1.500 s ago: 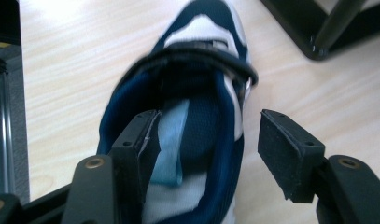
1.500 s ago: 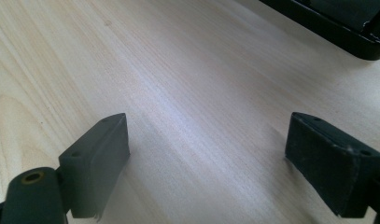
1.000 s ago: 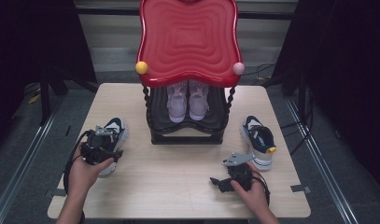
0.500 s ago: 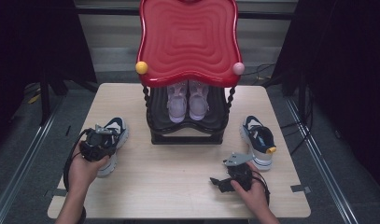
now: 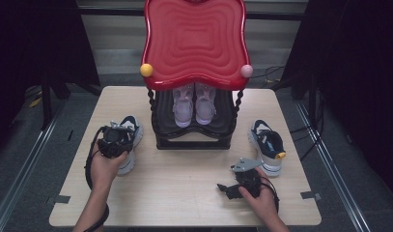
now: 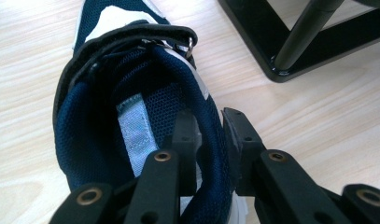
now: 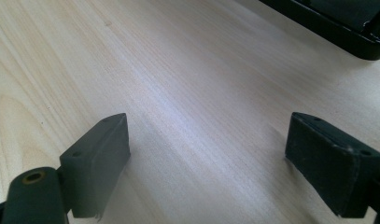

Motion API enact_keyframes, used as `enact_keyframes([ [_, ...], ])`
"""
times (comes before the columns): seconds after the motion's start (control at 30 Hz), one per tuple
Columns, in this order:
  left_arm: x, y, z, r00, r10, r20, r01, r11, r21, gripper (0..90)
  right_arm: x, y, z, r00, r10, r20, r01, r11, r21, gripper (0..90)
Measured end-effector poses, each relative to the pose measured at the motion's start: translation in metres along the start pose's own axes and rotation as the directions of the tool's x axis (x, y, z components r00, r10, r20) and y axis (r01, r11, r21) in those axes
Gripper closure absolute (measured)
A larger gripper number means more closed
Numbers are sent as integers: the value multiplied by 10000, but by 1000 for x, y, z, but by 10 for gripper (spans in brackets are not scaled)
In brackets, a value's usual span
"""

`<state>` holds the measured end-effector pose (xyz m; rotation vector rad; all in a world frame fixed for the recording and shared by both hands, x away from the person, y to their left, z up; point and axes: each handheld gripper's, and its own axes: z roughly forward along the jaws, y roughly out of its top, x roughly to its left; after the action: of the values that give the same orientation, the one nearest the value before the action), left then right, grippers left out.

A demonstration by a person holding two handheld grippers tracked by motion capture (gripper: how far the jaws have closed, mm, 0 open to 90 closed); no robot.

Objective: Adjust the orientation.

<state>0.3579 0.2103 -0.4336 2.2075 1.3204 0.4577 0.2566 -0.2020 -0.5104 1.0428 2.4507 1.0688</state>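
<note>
Left tool [image 6: 211, 140] clamped on collar of navy sneaker [image 6: 131, 135], at surface [image 5: 184, 179] 9 o'clock, beside rack [image 5: 194, 130]. Right tool [image 7: 206, 163] jaws wide, nothing between, at 5 o'clock.

— Where does my high view sit?
— Above my side of the worktop [image 5: 184, 179], looking forward and down, far enough to take in all of it.
— And the left gripper view?
— Very near, looking down into the navy shoe [image 6: 127, 140] beside the black rack [image 6: 290, 51]; the high view shares both.
— The right one?
— Low, skimming the bare wood toward that rack's base.
</note>
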Motion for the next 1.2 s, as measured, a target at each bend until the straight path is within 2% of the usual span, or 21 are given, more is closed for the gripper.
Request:
enact_keyframes([
  [0.07, -2, 1, 1, 9999, 133, -100, -132, 9999, 86, 749, 0, 0, 0, 10000, 1, -6, -1, 10000, 7, 131],
  [0.13, -1, 1, 0, 9997, 260, -37, -260, 9997, -39, 725, 0, 0, 0, 10000, 24, -11, -24, 10000, -6, 131],
  [0.2, 1, 2, -3, 9997, 201, 106, -199, 9996, -185, 643, 0, 0, 0, 10000, 3, -12, -3, 10000, -11, 130],
  [0.3, 3, 3, -10, 9988, 486, -83, -487, 9986, -215, 471, 0, 0, 0, 10000, 4, -10, -4, 10000, -10, 130],
  [0.37, 6, 2, -16, 9987, 506, 38, -505, 9984, -271, 413, 0, 0, 0, 10000, 4, -12, -4, 10000, -10, 130],
  [0.43, 8, 0, -23, 9984, 560, -23, -560, 9977, -370, 375, 0, 0, 0, 10000, -1, -9, 1, 10000, -12, 130],
  [0.53, 11, -6, -29, 9976, 655, 237, -645, 9971, -399, 364, 0, 0, 0, 10000, 0, 0, 0, 10000, 2, 130],
  [0.63, 9, -12, -31, 9937, 1087, 269, -1084, 9940, -124, 362, 0, 0, 0, 10000, 1, 2, -1, 10000, 0, 130],
  [0.87, 2, -11, -33, 9894, 1310, 625, -1312, 9914, -8, 381, 0, 0, 0, 10000, 1, 8, -1, 10000, 5, 130],
  [0.97, -3, -11, -29, 9851, 1544, 757, -1554, 9878, 67, 396, 0, 0, 0, 10000, 0, 6, 0, 10000, 6, 130],
  [1.07, -5, -10, -26, 9820, 1758, 695, -1777, 9839, 213, 442, 0, 0, 0, 10000, -14, 16, 14, 10000, 0, 130],
  [1.1, -6, -10, -23, 9786, 1937, 697, -1961, 9801, 301, 476, 0, 0, 0, 10000, -17, 13, 17, 10000, -2, 130],
  [1.13, -8, -9, -22, 9788, 1916, 719, -1940, 9806, 277, 510, 0, 0, 0, 10000, -7, 10, 7, 10000, 5, 130],
  [1.2, -8, -8, -19, 9753, 2090, 711, -2127, 9758, 500, 578, 0, 0, 0, 10000, 0, 9, 0, 10000, 1, 130],
])
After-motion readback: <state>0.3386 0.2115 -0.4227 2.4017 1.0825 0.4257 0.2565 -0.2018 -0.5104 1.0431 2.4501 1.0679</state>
